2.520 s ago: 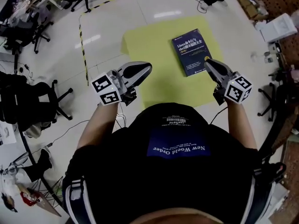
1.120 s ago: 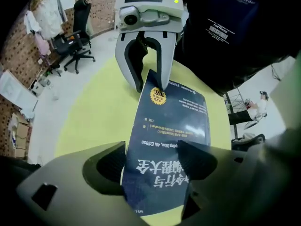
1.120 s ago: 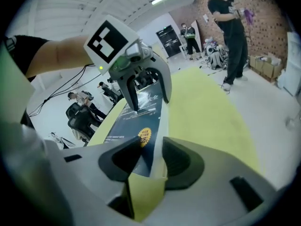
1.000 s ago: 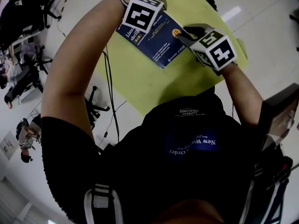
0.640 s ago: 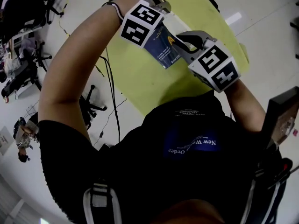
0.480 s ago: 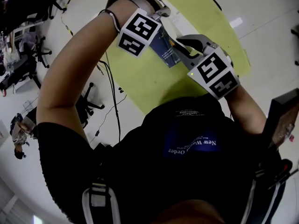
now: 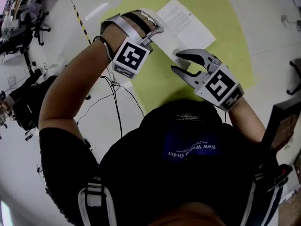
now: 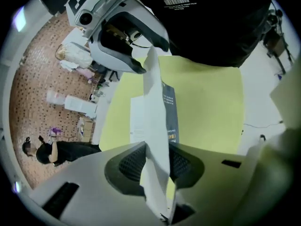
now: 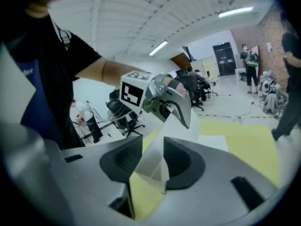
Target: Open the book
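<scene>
The book (image 7: 184,23) lies open on the yellow mat (image 7: 225,46), a white printed page facing up. In the left gripper view its blue cover (image 8: 170,112) shows beneath a raised white sheet (image 8: 153,98). My left gripper (image 7: 155,28) hangs over the book's left edge. Its jaws are closing, and the pads of that gripper (image 8: 153,152) press on the sheet from both sides. My right gripper (image 7: 186,65) hovers just near of the book. Its jaws are opening, and the sheet's lower edge stands loose between the pads (image 9: 153,157).
The mat lies on a pale floor. Office chairs (image 7: 21,102) and loose cables (image 7: 117,95) are at the left, with a black-and-yellow tape line (image 7: 81,20) behind them. People stand far off by a brick wall (image 9: 289,79).
The book, lying shut at first, now shows a white page. Both grippers reached its edge, lifted it, and have since risen and drawn back toward me with a sheet between them.
</scene>
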The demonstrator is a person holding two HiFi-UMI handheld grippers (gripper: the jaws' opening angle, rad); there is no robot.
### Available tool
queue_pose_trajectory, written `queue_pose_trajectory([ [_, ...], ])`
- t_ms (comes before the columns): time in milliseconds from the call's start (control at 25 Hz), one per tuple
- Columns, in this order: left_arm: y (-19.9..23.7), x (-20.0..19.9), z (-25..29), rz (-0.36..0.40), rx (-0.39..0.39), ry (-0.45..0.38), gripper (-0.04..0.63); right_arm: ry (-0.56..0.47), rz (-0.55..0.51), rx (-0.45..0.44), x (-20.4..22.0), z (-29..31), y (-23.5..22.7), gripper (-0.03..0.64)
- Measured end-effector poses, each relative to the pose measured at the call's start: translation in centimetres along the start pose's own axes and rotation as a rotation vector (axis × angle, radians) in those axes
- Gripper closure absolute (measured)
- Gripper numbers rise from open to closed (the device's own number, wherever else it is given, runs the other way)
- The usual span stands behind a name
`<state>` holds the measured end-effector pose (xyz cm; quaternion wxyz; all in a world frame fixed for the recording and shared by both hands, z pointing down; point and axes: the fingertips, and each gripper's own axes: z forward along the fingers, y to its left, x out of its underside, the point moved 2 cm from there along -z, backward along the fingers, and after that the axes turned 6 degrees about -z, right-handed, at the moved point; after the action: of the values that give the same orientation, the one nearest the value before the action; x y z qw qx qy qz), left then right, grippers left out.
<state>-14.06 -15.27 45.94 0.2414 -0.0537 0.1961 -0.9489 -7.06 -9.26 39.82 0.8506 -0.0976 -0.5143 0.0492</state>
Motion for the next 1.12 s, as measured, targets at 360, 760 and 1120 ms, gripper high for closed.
queue_pose_trajectory([
  [360, -9.4, 0.4, -2.2, -0.193, -0.050, -0.020, 0.488, -0.184, 0.108, -0.055, -3.1, -0.5, -4.0, 0.503],
  [760, -21.2, 0.7, 4.3, -0.386, 0.106, -0.115, 0.344, -0.121, 0.113, -0.106, -4.5, 3.5, -2.0, 0.503],
  [1120, -20.4, 1.0, 2.3, -1.295, 0.292, -0.524, 0.314, -0.081, 0.125, -0.107, -4.8, 4.3, -2.0, 0.503],
])
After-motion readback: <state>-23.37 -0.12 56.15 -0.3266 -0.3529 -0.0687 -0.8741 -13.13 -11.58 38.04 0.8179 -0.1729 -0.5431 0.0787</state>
